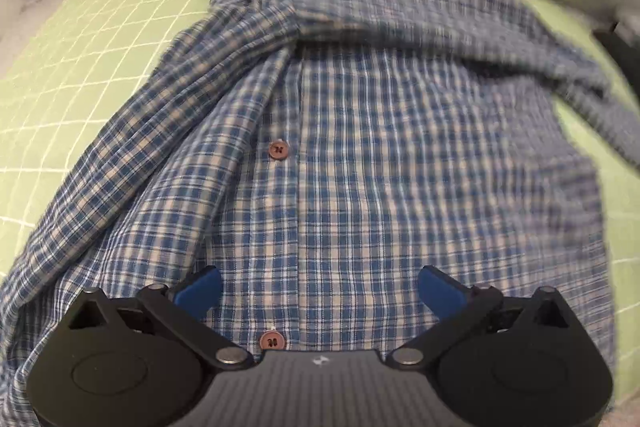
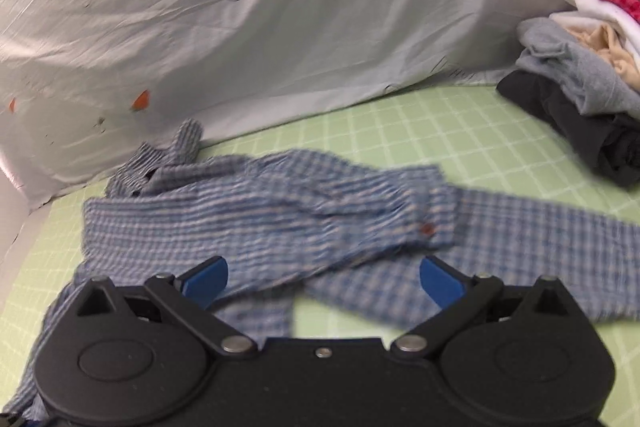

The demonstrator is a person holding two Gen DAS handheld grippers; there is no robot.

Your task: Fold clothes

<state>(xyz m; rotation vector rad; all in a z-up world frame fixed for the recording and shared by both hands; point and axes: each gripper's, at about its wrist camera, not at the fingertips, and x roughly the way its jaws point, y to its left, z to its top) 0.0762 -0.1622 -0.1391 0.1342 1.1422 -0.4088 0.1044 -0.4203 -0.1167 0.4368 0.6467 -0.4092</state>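
Your blue plaid shirt lies spread on the green gridded mat that covers the table, its collar end toward the pale sheet backdrop. Only your left wrist view shows the button placket running up the middle, with one brown button in the open and another right at the edge of the claw body. Only your right wrist view shows a sleeve stretched out to the right, its cuff folded back over the body of the shirt, and the pile of other clothes sitting well apart at the far right of the mat. Your left claw points steeply down over the shirt front, jaws spread wide with nothing pinched. Your right claw tilts down more gently, jaws also wide apart, empty, over the rumpled fabric
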